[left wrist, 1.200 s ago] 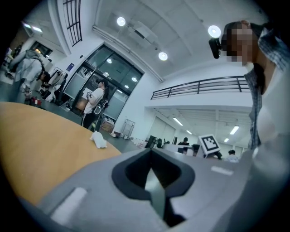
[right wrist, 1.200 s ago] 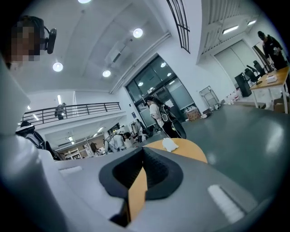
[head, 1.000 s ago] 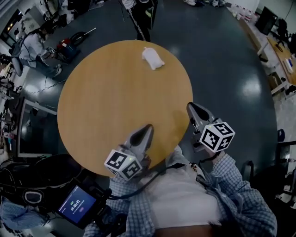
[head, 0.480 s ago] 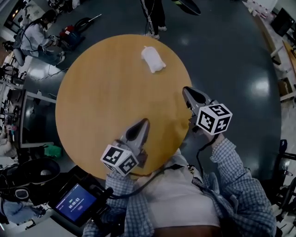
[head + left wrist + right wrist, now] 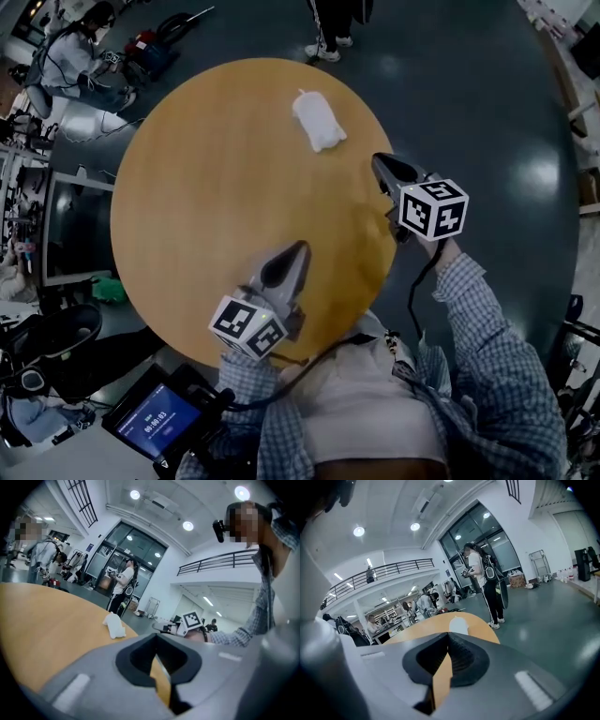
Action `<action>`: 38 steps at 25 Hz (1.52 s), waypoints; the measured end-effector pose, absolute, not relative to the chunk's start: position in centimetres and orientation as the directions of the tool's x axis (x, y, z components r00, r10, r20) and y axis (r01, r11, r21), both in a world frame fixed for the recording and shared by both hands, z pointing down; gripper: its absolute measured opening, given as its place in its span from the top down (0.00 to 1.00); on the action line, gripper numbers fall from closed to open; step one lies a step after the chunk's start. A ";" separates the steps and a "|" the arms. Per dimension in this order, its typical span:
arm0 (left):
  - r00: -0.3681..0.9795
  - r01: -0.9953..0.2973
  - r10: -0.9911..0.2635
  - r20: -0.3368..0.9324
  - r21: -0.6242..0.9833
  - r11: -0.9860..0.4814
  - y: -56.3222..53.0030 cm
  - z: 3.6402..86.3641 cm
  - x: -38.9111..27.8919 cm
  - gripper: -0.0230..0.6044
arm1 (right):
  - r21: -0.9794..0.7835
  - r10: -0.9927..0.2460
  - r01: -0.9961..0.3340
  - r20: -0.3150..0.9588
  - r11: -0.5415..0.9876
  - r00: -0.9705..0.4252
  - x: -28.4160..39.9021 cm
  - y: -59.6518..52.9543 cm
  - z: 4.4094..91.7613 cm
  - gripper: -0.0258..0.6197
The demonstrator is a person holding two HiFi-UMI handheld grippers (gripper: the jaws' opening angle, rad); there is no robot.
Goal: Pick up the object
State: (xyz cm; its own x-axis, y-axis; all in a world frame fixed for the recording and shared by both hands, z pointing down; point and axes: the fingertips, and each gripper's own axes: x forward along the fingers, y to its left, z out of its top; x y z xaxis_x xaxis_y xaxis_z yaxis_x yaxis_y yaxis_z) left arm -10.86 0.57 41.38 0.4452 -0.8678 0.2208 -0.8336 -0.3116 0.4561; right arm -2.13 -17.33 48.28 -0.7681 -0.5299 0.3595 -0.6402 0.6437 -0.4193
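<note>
A small white lumpy object (image 5: 319, 120) lies on the round wooden table (image 5: 206, 187) near its far edge; it also shows in the left gripper view as a white lump (image 5: 114, 625) and in the right gripper view as a white lump (image 5: 458, 625). My right gripper (image 5: 378, 161) hovers at the table's right edge, a short way near and right of the object, jaws shut and empty (image 5: 449, 635). Over the table's near part, my left gripper (image 5: 298, 248) has its jaws closed on nothing (image 5: 157, 637).
A person (image 5: 333, 28) stands just beyond the table's far edge. Another person (image 5: 75, 56) sits with equipment at the far left. A device with a lit screen (image 5: 155, 417) hangs at my lower left. Dark floor surrounds the table.
My right gripper has moved forward along the table's right edge, closer to the white object. The left gripper has stayed over the near part of the table.
</note>
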 end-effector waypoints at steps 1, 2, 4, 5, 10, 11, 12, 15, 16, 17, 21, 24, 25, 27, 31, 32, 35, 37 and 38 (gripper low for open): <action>0.440 -0.836 -0.868 0.229 0.458 -0.303 0.4 41.2 -10.8 0.96 | -0.417 -0.521 -0.638 0.370 0.647 -0.769 -2.3 -17.8 48.6 0.95; 0.436 -0.838 -0.868 0.238 0.459 -0.295 0.3 41.1 -10.8 0.96 | -0.416 -0.513 -0.637 0.379 0.649 -0.770 -2.5 -18.3 49.0 0.95; 0.433 -0.838 -0.868 0.241 0.461 -0.290 0.2 41.2 -10.8 0.96 | -0.411 -0.497 -0.634 0.398 0.655 -0.771 -3.0 -19.0 49.6 0.95; 0.434 -0.837 -0.870 0.234 0.463 -0.293 0.2 41.3 -10.9 0.96 | -0.405 -0.490 -0.633 0.407 0.660 -0.771 -3.4 -19.4 49.9 0.95; 0.421 -0.833 -0.879 0.225 0.480 -0.277 -0.2 41.2 -10.8 0.96 | -0.381 -0.438 -0.615 0.457 0.691 -0.774 -4.9 -21.6 52.1 0.92; 0.417 -0.834 -0.879 0.231 0.482 -0.269 -0.3 41.2 -10.5 0.96 | -0.375 -0.427 -0.612 0.468 0.697 -0.773 -5.0 -22.1 52.6 0.91; 0.411 -0.836 -0.878 0.244 0.485 -0.257 -0.5 41.3 -10.1 0.96 | -0.368 -0.417 -0.608 0.479 0.703 -0.773 -5.0 -22.7 53.1 0.89; 0.396 -0.836 -0.878 0.267 0.500 -0.225 -0.9 42.2 -9.8 0.96 | -0.354 -0.389 -0.593 0.500 0.723 -0.774 -5.8 -24.3 54.4 0.87; 0.392 -0.836 -0.879 0.270 0.504 -0.218 -0.8 42.5 -10.3 0.96 | -0.352 -0.378 -0.586 0.506 0.730 -0.775 -6.8 -24.6 54.8 0.86; 0.389 -0.836 -0.880 0.272 0.506 -0.213 -0.8 42.9 -11.0 0.96 | -0.351 -0.368 -0.580 0.512 0.735 -0.776 -8.0 -24.9 55.3 0.84; 0.379 -0.833 -0.886 0.266 0.516 -0.201 -1.2 43.5 -12.6 0.96 | -0.337 -0.332 -0.559 0.539 0.757 -0.774 -10.8 -26.6 55.9 0.80; 0.357 -0.834 -0.886 0.296 0.528 -0.160 -1.6 43.1 -12.2 0.96 | -0.337 -0.295 -0.539 0.562 0.772 -0.773 -10.8 -27.3 56.0 0.75; 0.353 -0.835 -0.887 0.298 0.529 -0.154 -1.6 43.3 -12.5 0.96 | -0.337 -0.284 -0.534 0.568 0.776 -0.772 -11.1 -27.5 56.4 0.74; 0.346 -0.835 -0.892 0.291 0.529 -0.151 -1.6 44.1 -13.3 0.96 | -0.338 -0.269 -0.526 0.577 0.780 -0.771 -12.0 -28.0 57.1 0.72; 0.330 -0.831 -0.894 0.304 0.543 -0.123 -1.3 44.7 -12.7 0.96 | -0.368 -0.231 -0.503 0.579 0.782 -0.782 -11.8 -28.6 57.9 0.69; 0.327 -0.830 -0.893 0.308 0.546 -0.116 -1.4 44.9 -12.8 0.96 | -0.381 -0.220 -0.496 0.576 0.780 -0.787 -12.0 -28.8 58.1 0.69; 0.322 -0.829 -0.899 0.298 0.548 -0.115 -1.6 45.3 -13.7 0.96 | -0.440 -0.179 -0.467 0.553 0.767 -0.814 -13.2 -29.2 58.2 0.69; 0.319 -0.829 -0.899 0.299 0.549 -0.112 -1.6 45.5 -13.9 0.96 | -0.465 -0.144 -0.442 0.547 0.767 -0.825 -13.5 -29.2 58.3 0.70; 0.318 -0.829 -0.899 0.302 0.548 -0.109 -1.5 45.7 -13.9 0.96 | -0.477 -0.124 -0.427 0.544 0.768 -0.830 -13.5 -29.0 58.4 0.73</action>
